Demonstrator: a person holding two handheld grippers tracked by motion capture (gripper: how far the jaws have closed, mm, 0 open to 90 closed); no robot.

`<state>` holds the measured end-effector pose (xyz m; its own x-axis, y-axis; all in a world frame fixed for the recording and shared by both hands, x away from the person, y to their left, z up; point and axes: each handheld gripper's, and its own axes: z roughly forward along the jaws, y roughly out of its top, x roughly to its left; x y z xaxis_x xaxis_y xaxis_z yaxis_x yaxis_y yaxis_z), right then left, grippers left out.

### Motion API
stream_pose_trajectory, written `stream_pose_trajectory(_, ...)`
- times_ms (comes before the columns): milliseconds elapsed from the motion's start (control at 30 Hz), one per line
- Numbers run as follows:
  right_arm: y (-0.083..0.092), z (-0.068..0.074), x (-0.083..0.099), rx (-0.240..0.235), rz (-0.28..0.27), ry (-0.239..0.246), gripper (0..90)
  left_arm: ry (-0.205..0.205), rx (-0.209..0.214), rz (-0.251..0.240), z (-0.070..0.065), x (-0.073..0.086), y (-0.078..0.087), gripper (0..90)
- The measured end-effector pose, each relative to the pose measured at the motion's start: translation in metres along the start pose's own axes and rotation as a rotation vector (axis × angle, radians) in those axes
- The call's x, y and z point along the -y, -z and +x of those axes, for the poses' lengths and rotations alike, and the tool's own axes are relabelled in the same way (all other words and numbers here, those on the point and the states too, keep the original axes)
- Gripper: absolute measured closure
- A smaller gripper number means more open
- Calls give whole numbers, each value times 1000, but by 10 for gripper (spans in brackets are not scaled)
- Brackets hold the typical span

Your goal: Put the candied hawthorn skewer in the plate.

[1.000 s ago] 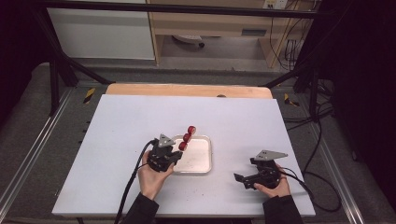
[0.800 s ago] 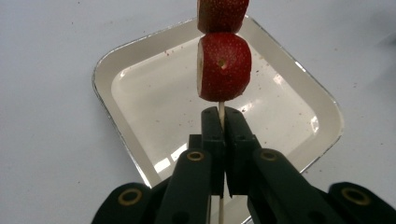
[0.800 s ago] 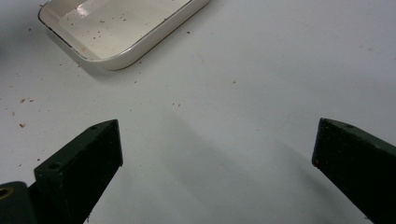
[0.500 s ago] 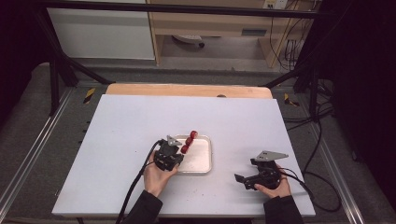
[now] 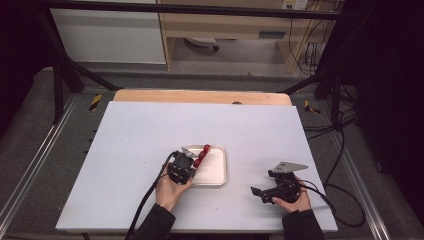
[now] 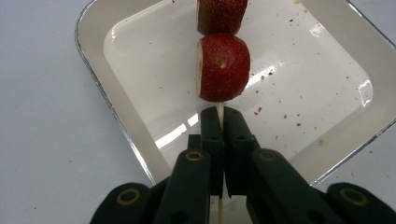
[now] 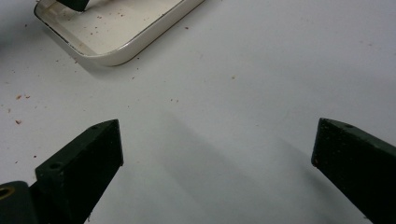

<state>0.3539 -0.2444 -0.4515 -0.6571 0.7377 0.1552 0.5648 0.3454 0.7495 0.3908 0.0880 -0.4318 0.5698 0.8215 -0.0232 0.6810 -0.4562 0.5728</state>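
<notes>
Two black fingers of the left gripper were squeezed tight on a thin wooden stick. The stick poked out just past the fingertips, and red strawberry pieces sat on it right above them. The fruit hung over a white tray that lay on the pale surface. Little red crumbs dotted the tray. The right gripper was well apart from the tray, low over the bare surface. Its fingers were spread wide with nothing between them.
</notes>
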Motion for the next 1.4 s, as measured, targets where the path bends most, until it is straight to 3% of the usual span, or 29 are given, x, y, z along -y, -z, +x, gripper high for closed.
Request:
stream_pose_trajectory(333,1,0,0,3,2,2,26,-8,-3,0,0,0,0,863)
stream_pose_trajectory(567,1,0,0,5,0,-4,25,-39,23,-15,4,0,8,770)
stream_pose_trajectory(700,2,0,0,7,-5,-4,24,-72,51,-24,7,0,13,621)
stream_pose_trajectory(900,2,0,-1,5,-8,-7,21,-89,98,-22,13,0,22,384)
stream_pose_trajectory(1200,3,0,-1,2,-8,-12,17,-138,144,-72,26,7,43,200)
stream_pose_trajectory(1400,5,-1,-1,2,-14,-15,13,-166,150,-108,38,24,56,145)
